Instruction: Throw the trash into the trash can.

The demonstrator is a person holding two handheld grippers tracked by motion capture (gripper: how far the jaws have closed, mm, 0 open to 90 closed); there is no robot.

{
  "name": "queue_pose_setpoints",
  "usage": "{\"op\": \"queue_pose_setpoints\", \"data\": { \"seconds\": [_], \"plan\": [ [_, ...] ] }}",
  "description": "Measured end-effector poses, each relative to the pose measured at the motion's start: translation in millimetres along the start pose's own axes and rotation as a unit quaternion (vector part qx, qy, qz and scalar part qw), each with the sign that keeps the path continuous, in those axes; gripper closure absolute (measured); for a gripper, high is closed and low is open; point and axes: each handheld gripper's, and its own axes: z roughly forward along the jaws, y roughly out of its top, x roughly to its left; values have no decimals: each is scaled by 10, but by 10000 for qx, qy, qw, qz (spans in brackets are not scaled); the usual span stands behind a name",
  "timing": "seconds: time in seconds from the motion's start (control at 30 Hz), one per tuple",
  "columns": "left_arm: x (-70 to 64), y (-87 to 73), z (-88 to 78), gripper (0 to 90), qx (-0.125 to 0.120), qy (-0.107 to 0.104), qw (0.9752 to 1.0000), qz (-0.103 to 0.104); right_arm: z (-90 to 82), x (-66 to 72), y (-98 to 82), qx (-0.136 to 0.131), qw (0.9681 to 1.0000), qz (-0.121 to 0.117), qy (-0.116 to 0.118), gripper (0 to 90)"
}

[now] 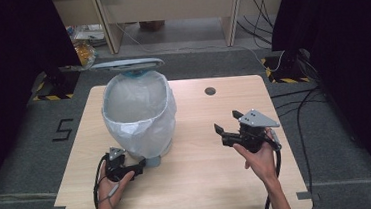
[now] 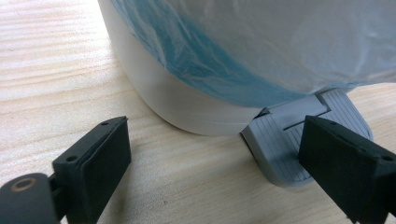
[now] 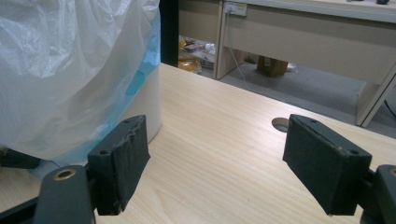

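Pedal (image 2: 299,140) sits between open left hand-held gripper (image 2: 215,163) jaws.

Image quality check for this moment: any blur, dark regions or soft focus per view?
High view: table evenly lit, black curtains at both sides dark. Left gripper view: pedal and wood grain fairly sharp, nearest jaw soft. Right gripper view: bin liner bright, near washed out; background desk slightly soft.

The bin (image 1: 139,113) stands on the desk (image 1: 205,193), left of centre, toward the far edge. Its pedal (image 1: 153,161) projects from the base toward the near edge. The left claw (image 1: 139,168) sits just beside the pedal. The right claw (image 1: 227,122) is right of the bin, well apart. A hole (image 1: 210,91) lies near the far edge.
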Motion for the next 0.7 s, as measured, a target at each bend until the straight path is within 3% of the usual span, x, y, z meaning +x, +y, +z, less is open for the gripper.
{"op": "queue_pose_setpoints", "data": {
  "seconds": [0.27,0.7],
  "plan": [
    [0,0,0,85,4,3,10000,-1,-12,-7,-168,-47,9999,112,9,222],
    [0,0,0,85,-1,-1,10000,-1,7,-18,-445,239,9996,161,3,220]
  ]
}}
